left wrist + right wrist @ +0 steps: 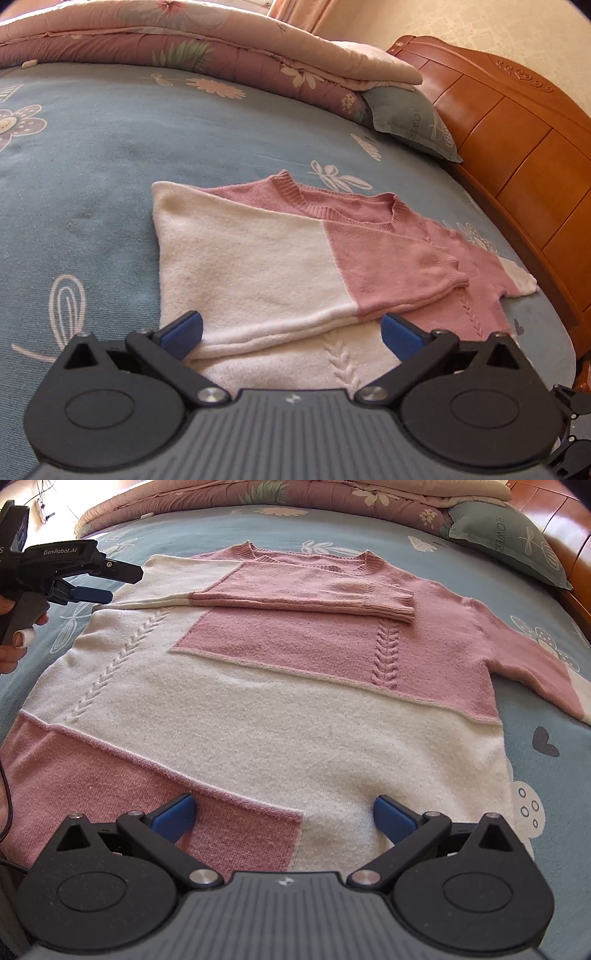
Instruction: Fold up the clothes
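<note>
A pink-and-cream knit sweater (295, 709) lies flat, front up, on the blue floral bedsheet (554, 812). One sleeve (303, 590) is folded across the chest, its cuff ending near the cable stitch. The other sleeve (535, 664) stretches out to the right. My right gripper (284, 816) is open just above the hem, holding nothing. My left gripper (291, 332) is open too, over the cream shoulder side of the sweater (258, 266). In the right wrist view the left gripper (123, 585) is held by a hand (14, 642) beside the folded shoulder.
A folded floral quilt (184, 48) lies along the far side of the bed, with a grey-blue pillow (410, 118) at its end. An orange wooden headboard (517, 129) bounds the right side. Bare sheet (92, 166) spreads left of the sweater.
</note>
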The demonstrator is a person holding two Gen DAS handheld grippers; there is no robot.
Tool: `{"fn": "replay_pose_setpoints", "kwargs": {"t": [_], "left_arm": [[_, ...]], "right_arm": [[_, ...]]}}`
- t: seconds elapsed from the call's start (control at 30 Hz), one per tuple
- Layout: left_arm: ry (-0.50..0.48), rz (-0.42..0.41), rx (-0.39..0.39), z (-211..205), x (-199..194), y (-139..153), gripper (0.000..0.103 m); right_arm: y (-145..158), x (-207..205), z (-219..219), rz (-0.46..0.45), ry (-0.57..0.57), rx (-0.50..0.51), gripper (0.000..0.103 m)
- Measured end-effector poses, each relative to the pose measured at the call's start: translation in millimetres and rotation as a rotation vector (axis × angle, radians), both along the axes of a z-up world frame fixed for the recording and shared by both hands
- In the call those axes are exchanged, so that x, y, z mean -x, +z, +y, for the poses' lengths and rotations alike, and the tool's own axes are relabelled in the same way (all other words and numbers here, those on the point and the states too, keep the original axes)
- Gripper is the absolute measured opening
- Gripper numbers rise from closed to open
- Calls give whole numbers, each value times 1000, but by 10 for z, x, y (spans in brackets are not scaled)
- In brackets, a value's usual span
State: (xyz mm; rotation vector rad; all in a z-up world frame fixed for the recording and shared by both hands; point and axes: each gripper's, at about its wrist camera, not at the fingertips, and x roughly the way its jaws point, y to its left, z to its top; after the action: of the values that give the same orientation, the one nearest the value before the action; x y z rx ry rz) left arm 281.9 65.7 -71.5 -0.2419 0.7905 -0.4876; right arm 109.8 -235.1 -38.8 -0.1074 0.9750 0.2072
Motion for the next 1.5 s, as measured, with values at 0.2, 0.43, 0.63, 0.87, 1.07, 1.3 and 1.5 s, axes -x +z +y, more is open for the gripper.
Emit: {"fn": "replay_pose_setpoints", "kwargs": {"t": [0.2,0.43,0.63,0.87,1.07,1.3,1.5], "left_arm": [[-16,29,20,-26,96,-258,102],[-25,25,57,-57,311,-95,102],[7,50,-7,-81,371,-175,102],[-7,-55,-56,-198,-116,204,102],[122,2,-63,-159,-899,-81,102],[198,37,-37,-63,-1044,-210,102],[84,20,-81,-294,-604,86,102]], "right_arm": [[-2,27,7,-17,-7,0,103],[-9,34,20,-29,-14,1,103],[-9,51,0,-35,-4,-4,103],[-22,88,2,-63,-4,-3,103],[-26,99,-2,-68,1,-5,103],[-39,135,-23,-90,15,-10,103],[-37,154,15,-101,29,15,103]]}}
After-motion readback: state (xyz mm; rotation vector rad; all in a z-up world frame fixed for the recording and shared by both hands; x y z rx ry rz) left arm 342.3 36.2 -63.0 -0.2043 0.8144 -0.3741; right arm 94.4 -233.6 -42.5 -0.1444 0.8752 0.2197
